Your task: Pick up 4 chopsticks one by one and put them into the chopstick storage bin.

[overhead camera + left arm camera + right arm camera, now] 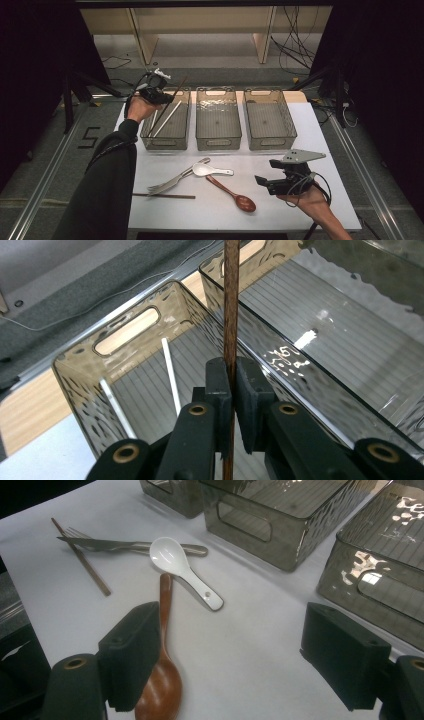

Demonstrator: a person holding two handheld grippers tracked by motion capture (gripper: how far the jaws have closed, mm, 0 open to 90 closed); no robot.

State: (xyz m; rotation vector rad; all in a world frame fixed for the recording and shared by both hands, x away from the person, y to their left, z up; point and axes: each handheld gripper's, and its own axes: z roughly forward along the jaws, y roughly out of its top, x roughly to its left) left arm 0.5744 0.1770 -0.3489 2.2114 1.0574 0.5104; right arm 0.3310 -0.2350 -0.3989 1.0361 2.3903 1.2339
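The left claw (156,94) was clamped on a brown chopstick (231,315), held above the left bin (165,141) at the desk's far-left corner, where two white chopsticks (167,119) already lay. The right claw (276,176) hung with its jaws apart near the right edge. Sorting looked barely begun: fork (172,182), white spoon (210,171), wooden spoon (234,195) and another brown chopstick (165,195) waited on the white desk (310,215). Cables trailed over the grey floor beyond.

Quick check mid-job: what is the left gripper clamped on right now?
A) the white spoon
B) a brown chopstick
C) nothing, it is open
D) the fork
B: the left gripper has its jaws shut on a brown chopstick, held above the left bin, while the white spoon and fork lie on the table.
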